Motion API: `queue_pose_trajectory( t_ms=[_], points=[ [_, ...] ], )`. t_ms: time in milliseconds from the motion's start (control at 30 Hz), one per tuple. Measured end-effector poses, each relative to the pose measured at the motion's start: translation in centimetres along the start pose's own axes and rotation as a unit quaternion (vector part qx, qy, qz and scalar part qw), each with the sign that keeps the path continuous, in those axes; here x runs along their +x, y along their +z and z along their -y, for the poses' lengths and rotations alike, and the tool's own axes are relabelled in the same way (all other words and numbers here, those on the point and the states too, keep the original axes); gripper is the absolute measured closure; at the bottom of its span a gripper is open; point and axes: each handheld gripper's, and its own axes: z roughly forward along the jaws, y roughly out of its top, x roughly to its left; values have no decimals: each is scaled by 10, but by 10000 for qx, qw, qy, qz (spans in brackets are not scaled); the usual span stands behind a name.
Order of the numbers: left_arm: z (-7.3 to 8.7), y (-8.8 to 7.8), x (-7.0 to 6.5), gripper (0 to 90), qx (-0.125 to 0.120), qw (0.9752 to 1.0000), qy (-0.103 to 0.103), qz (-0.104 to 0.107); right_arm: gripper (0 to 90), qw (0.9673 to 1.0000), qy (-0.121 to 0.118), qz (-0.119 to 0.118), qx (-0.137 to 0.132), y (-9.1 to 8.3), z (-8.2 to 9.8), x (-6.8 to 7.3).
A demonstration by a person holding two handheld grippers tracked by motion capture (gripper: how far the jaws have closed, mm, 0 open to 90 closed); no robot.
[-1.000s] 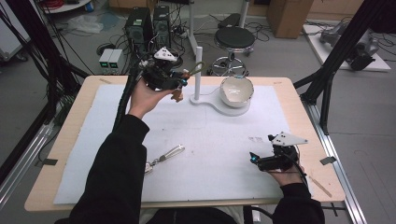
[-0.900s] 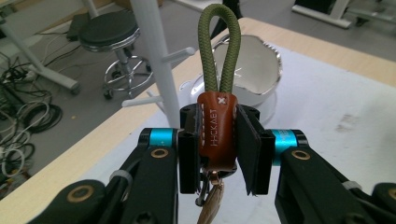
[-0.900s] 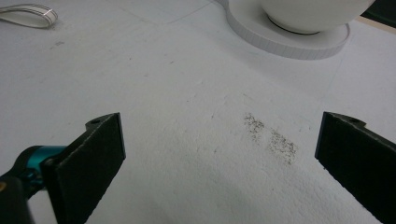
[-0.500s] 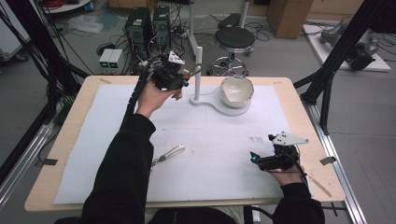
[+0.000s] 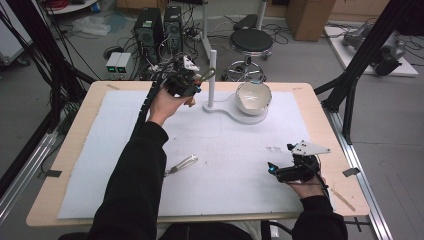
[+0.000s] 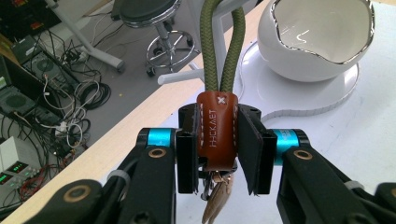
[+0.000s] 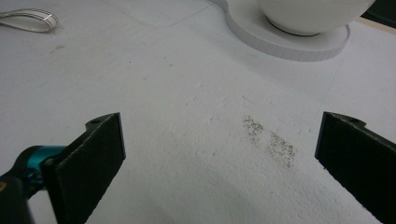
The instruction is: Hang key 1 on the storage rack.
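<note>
— Was anything readable in that moment?

— One thing. In the left gripper view, the brown leather tab (image 6: 216, 130) of the keychain carried embossed letters running along its length, something like "HICKAET", though the stamp was faint and I couldn't be sure of each letter.

— Anything else on it?

— A small white stitched cross near its top edge. The lit green digits on the box on the floor (image 6: 14, 168) were too small to read.

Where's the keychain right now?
High view, far left-centre: the keychain is clamped in the left gripper, its green loop by the white post.
</note>
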Motion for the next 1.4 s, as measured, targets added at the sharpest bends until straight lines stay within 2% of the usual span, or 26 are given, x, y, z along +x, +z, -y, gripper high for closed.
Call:
queue_pose_trajectory(
  t_ms=[100,167,233,267,300,333,367,400,500,533,567,600,633,667,767,800,900,967,1000,1033,1067,1133,1167,1200,1267,1400],
  points=[
    [1,3,-1,687,13,10000,22,-18,6,10000,-5,-1,16,1,0,0],
    [6,5,-2,683,-30,10000,-55,-14,6,10000,-12,-3,1,0,0,0],
    [7,5,-2,647,-65,10000,-11,-32,6,10000,-3,4,0,0,0,0],
    [12,4,-5,589,-222,9997,44,-135,6,10000,5,4,9,0,0,0],
    [12,4,-5,516,-222,9997,44,-135,6,10000,5,4,9,0,0,0],
    [15,1,-6,455,-376,9993,-31,-22,6,10000,-13,51,-3,0,0,0],
    [15,1,-6,401,-376,9993,-31,-22,6,10000,0,49,-9,0,0,1],
    [18,-2,-5,340,-465,9988,-32,114,6,10000,0,48,-13,0,0,1],
    [20,-4,-3,180,-503,9985,-128,169,6,10000,-4,52,-11,0,0,1],
    [22,-5,-1,138,-489,9979,-239,361,6,10000,-4,50,-15,0,0,1],
    [22,-5,-1,106,-489,9979,-239,361,6,10000,-4,52,-20,-1,0,1],
    [23,-6,1,87,-446,9970,-291,559,6,10000,-2,56,-13,-1,0,1],
    [23,-6,1,65,-446,9970,-291,559,6,10000,7,52,-9,-1,0,2],
    [24,-8,2,61,-473,9961,-270,689,6,10000,-7,55,1,-1,-1,2],
    [26,-10,1,17,-511,9953,-313,762,6,10000,-1,52,4,-1,-1,2],
    [27,-12,2,17,-466,9948,-276,858,6,10000,9,53,7,-1,-1,2],
    [30,-15,2,17,-468,9947,-298,864,6,10000,-9,61,-23,-1,0,1],
    [35,-17,2,17,-472,9939,-315,943,6,10000,-20,55,5,0,0,2],
    [42,-18,2,17,-432,9932,-322,1029,6,10000,-30,53,8,0,0,2],
    [42,-18,2,17,-432,9932,-322,1029,6,10000,-30,53,8,0,0,2],
    [48,-18,2,17,-298,9934,-311,1067,6,10000,-14,37,24,0,0,2],
    [51,-19,2,17,-280,9933,-309,1074,6,10000,-23,40,31,0,0,2],
    [55,-20,2,17,-267,9930,-336,1104,6,10000,-22,38,33,0,0,2],
    [61,-22,3,17,-287,9916,-423,1190,6,10000,-25,40,35,0,0,2],
    [66,-25,3,17,-249,9908,-448,1255,6,10000,-30,34,29,0,-1,3],
    [73,-31,3,17,-234,9907,-451,1260,6,10000,-40,36,30,1,-1,3]
  ],
)
